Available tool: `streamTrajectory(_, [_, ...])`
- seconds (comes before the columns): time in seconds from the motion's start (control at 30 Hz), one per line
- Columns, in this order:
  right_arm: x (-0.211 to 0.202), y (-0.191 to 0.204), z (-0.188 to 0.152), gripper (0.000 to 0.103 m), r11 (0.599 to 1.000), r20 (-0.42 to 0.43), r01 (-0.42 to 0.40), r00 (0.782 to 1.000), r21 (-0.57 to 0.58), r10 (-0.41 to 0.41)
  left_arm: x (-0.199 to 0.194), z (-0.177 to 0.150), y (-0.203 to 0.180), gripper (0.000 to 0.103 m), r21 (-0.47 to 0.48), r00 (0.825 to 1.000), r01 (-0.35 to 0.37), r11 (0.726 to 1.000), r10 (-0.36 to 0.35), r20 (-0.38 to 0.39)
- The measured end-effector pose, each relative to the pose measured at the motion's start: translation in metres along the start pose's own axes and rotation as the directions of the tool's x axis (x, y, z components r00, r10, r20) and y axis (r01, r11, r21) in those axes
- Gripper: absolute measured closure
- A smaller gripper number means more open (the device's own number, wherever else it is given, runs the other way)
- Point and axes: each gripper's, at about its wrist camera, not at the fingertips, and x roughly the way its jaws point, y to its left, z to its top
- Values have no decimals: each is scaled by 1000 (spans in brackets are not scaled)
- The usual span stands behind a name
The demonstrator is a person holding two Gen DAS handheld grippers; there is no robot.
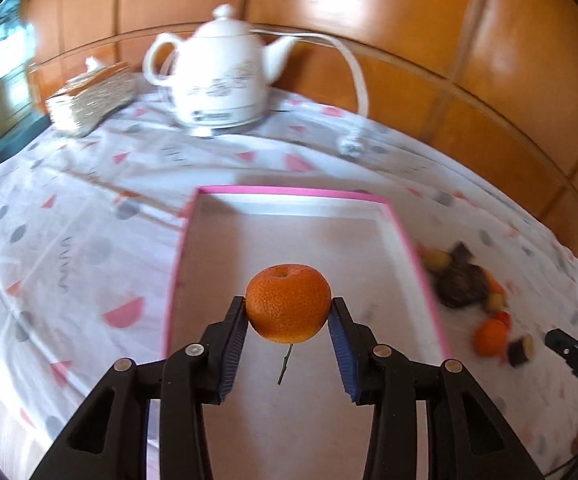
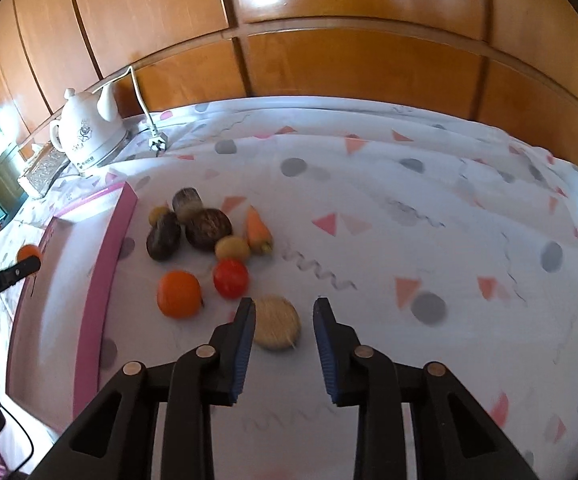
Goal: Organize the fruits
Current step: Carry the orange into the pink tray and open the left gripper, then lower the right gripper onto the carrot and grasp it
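Observation:
My left gripper (image 1: 289, 305) is shut on a mandarin (image 1: 288, 300), both blue pads against its sides, and hangs above the pink-rimmed box (image 1: 289, 191). In the right wrist view that same mandarin (image 2: 28, 251) shows at the far left over the box (image 2: 105, 264). My right gripper (image 2: 285, 306) hovers low over the cloth, jaws narrowly apart. A beige-faced round piece (image 2: 277, 328) lies between them, against the left pad and clear of the right one. Just beyond lie an orange (image 2: 179, 294), a tomato (image 2: 231, 278), a carrot (image 2: 258, 230) and several dark and yellow fruits.
A white kettle (image 1: 217, 80) with its cord and plug (image 1: 349, 144) stands at the table's back, next to a tissue box (image 1: 89, 100). Wooden panelling runs behind. A patterned cloth (image 2: 409, 240) covers the table; its right half is bare.

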Motion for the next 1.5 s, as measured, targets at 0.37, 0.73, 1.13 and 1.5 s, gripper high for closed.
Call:
streamTrajectory(0.37, [59,5,44,73,995,-97,-87,991,54,92,-36,-31,8,41,-2,999,-31,1000,31,35])
streamTrajectory(0.73, [102,-8,68,73,963,-196,-169,958,211,211,-53,-60,-7,40,8,1000,22,1000,-22,-18])
streamTrajectory(1.13, [115,-2,73,77,974,-221,-113,963,194,156,-59,-66,-9,40,8,1000,22,1000,-22,-20])
streamTrajectory(1.5, [71,-59,40,77,977,-158,59,987,205,-27,-68,-71,-9,40,12,1000,6,1000,-6,1])
